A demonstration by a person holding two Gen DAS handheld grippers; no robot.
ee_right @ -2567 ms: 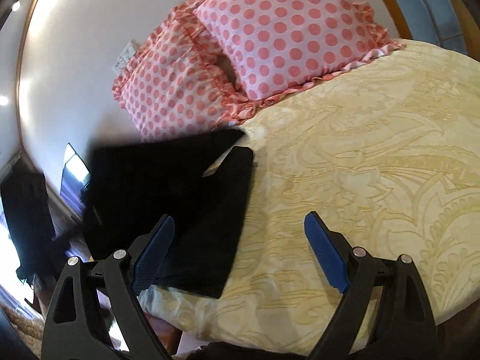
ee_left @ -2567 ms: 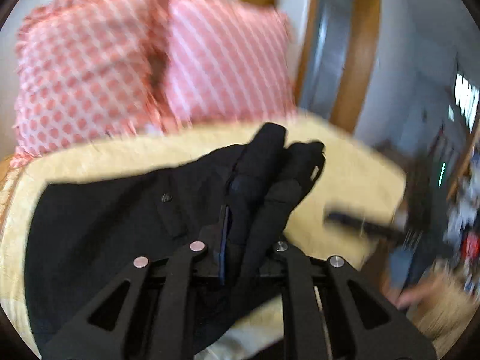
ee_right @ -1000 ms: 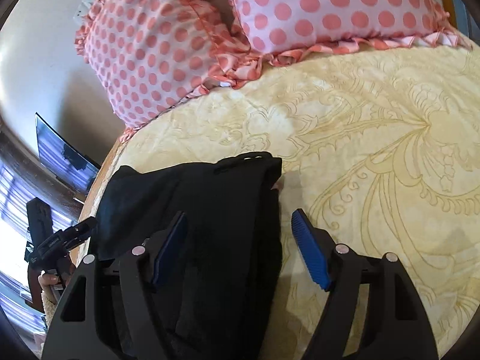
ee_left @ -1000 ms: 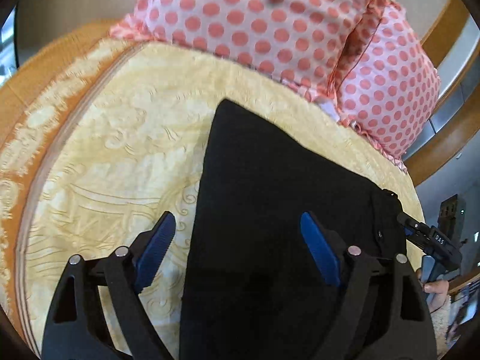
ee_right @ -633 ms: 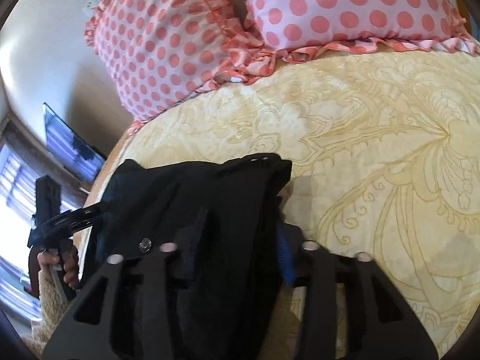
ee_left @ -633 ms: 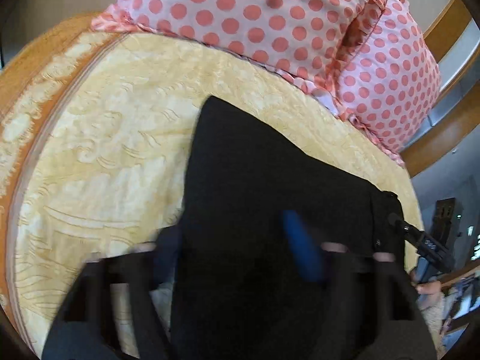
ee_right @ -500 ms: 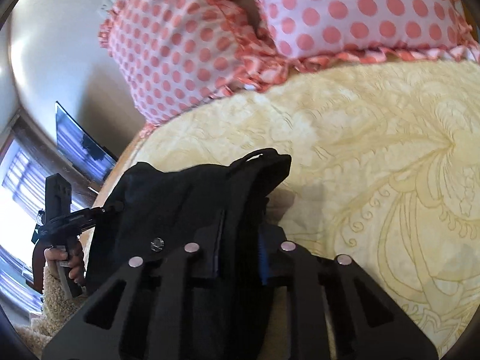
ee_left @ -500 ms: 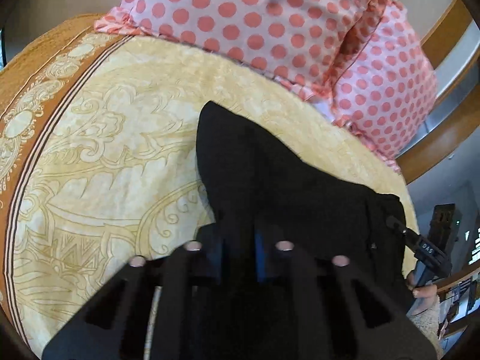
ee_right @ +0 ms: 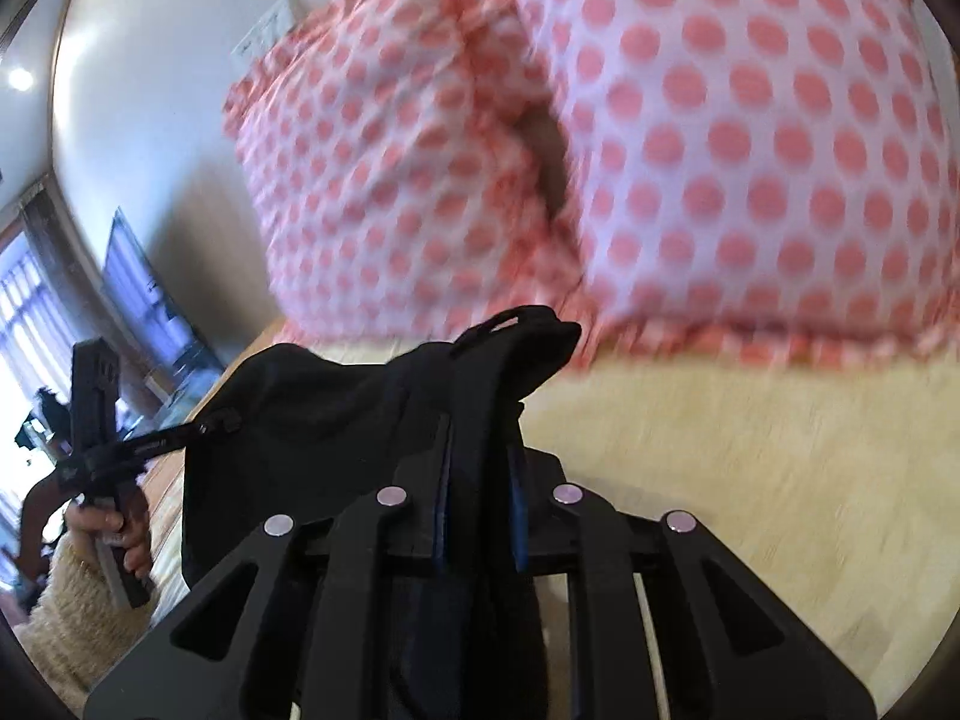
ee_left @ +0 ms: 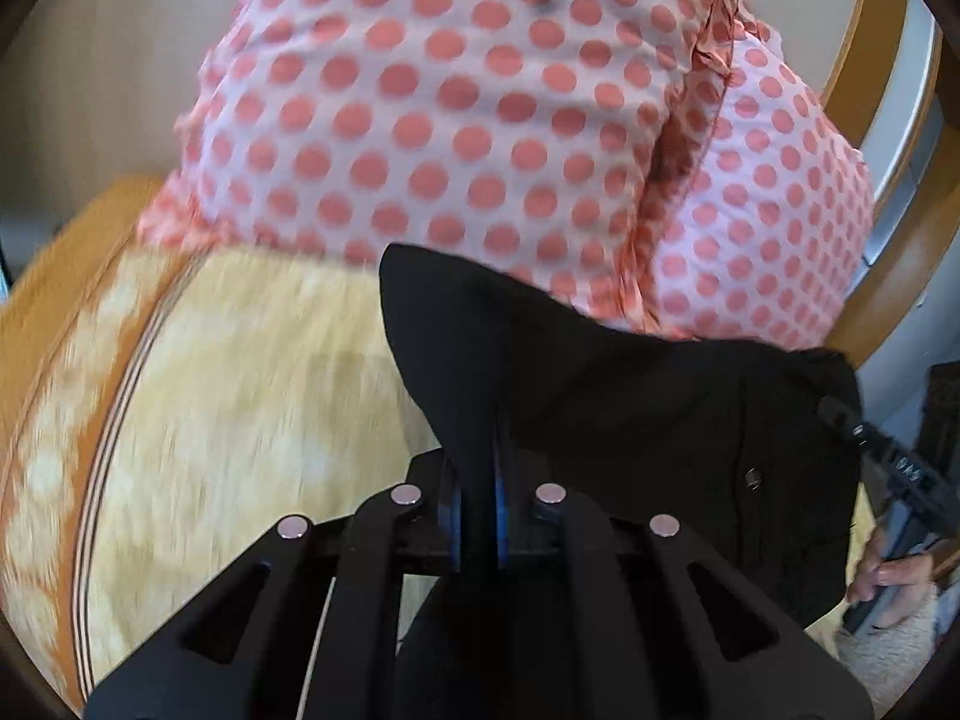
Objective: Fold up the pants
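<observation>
The left gripper [ee_left: 478,495] is clamped on a corner of the black fabric pants [ee_left: 630,396], lifted over the yellow patterned bedspread [ee_left: 252,396]. The right gripper [ee_right: 480,480] pinches their waistband end, below the pink polka-dot pillows [ee_right: 750,138].

Bright daylight — motion blur, fisheye edges

We see the black pants [ee_left: 630,396] bunched in the lower centre-right of the left wrist view, one corner peaking up at mid-frame, a small button on the right part. In the right wrist view the pants [ee_right: 336,414] fill lower centre-left, a belt loop sticking up at top. Fabric is lifted & draped, w/ folds running down to the frame bottom.
</observation>
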